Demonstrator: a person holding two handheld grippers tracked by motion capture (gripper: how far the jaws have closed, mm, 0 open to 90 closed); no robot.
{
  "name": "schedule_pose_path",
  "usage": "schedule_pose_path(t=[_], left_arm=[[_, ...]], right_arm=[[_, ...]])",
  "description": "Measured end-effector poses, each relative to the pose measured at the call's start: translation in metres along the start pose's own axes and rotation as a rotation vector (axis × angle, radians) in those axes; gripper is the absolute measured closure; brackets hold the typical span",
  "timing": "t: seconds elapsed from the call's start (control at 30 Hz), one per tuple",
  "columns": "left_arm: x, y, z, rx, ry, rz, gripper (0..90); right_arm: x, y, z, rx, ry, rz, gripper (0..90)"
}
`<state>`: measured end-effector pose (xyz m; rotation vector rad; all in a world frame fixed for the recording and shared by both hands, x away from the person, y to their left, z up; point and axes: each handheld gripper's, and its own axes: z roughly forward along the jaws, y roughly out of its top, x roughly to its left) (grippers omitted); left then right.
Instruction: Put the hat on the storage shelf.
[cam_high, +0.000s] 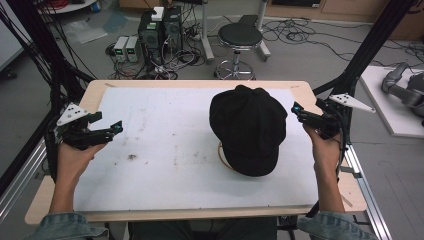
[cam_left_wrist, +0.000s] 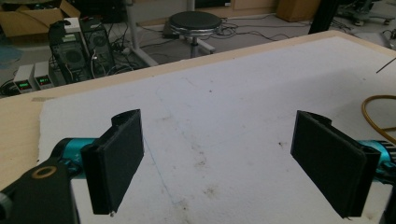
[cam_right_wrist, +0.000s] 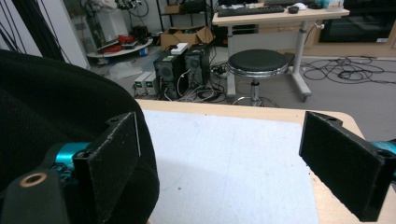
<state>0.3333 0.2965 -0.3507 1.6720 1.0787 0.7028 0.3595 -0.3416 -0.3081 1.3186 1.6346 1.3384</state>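
- On the white mat (cam_high: 165, 165) that covers the table (cam_high: 345, 197), a black cap (cam_high: 248, 127) lies right of centre, crown up, with a loop of tan cord (cam_high: 221, 156) peeping out from under its near left edge.
- Your right gripper (cam_high: 300, 114) hangs just beside the cap's right side, jaws spread wide and holding nothing; in the right gripper view the cap (cam_right_wrist: 56, 112) bulks up behind the left jaw, close to it, though you cannot tell from that view whether cloth and jaw touch.
- Your left gripper (cam_high: 112, 129) hovers well apart from the cap, over the mat's left edge, its jaws likewise wide and empty; the left gripper view looks between them across bare, stained mat (cam_left_wrist: 224, 116), with a curve of the tan cord (cam_left_wrist: 373, 114) at its right edge.
- Judged from this, the step in hand is the approach: neither tool has hold of the cap yet, and the right one is the better placed to take it.
- The next move calls for you to bring the right jaws over the cap's rim so that one jaw goes outside and one under or onto the cloth, then close on a fold; soft fabric will sag, so a deep bite near the edge looks safer than a pinch at the crown.
- Beyond the table, a round stool (cam_high: 240, 37) and computer towers (cam_high: 160, 30) stand on the floor among cables.
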Motion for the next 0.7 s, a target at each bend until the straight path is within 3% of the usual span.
schedule_pose_path(t=[0.23,0.7], left_arm=[[-0.0009,0.0001,0.0006,-0.003,0.000,-0.001,17.5],[0.0004,0.0010,0.0005,-0.008,-0.002,-0.003,17.5]], right_arm=[[-0.0027,-0.0033,0.0013,0.012,0.001,0.020,12.1],[-0.0021,-0.0033,0.0018,0.009,0.008,0.013,12.2]])
